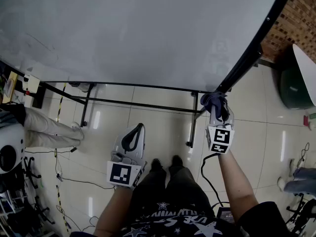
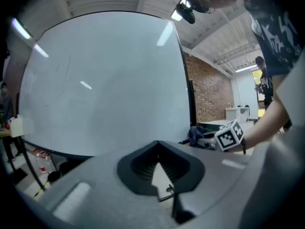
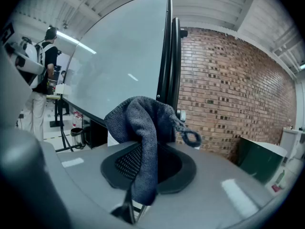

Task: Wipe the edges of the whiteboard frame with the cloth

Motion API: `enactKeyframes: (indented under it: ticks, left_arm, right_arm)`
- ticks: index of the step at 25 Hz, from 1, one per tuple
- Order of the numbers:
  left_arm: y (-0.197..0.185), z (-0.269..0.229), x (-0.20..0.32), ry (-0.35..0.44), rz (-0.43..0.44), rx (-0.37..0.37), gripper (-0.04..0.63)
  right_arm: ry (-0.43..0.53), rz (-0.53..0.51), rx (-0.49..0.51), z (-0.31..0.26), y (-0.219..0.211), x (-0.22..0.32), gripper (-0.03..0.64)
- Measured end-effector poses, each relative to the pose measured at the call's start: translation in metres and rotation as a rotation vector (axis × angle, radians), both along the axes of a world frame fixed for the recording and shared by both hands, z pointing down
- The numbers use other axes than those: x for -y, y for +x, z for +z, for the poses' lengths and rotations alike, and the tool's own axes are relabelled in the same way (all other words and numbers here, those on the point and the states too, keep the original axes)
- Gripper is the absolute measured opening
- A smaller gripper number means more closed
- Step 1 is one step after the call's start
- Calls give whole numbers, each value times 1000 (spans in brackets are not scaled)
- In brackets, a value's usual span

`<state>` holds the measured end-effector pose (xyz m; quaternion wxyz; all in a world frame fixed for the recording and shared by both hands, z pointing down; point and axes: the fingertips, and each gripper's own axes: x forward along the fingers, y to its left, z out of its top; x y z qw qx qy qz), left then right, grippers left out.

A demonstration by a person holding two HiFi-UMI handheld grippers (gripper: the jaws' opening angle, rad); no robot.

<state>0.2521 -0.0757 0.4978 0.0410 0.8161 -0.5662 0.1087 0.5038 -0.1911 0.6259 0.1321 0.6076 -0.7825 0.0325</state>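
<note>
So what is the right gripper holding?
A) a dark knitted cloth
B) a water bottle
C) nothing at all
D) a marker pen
A: the right gripper has its jaws closed on a dark knitted cloth, up near the black whiteboard frame.

Left tongs (image 2: 157, 147) together, empty, facing whiteboard (image 2: 105, 80), cloth (image 2: 194, 134) at its corner
</note>
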Motion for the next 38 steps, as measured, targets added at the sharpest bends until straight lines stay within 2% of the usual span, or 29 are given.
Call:
enactKeyframes:
  ticks: [3,7,15,21,26,30,34,38]
  left_arm:
    - [4,3,12,2,-4,-8,-5]
    - [-3,9,17,3,-31,-15,-5]
    - [-45,14,18,13,-71,-37,-5]
    - [-107,11,23,40,-48,-64,-5]
    - [-177,15,9,58,-18,-49,-5]
    - [-229,9,1,51,-26,-42,-5]
    - [-266,12,-2,31,-23,-63,-5]
    - [-295,18,3,36,-7,-67,-5]
  right_arm:
    - [23,-35,-70,6,-1,15,60]
    - [26,-97,-117,13,-18,19,60]
    - [23,-201,-146,17,-85,23,60]
    - [19,-200,-174,16,-146,36,60]
    - [-22,-134,-161,17,-201,38,60]
    - [-42,-88,-145,19,-245,46,60]
    - [-63,-51,-125,21,-275,51,60]
    - [-64,-57,-142,20,-306,52,60]
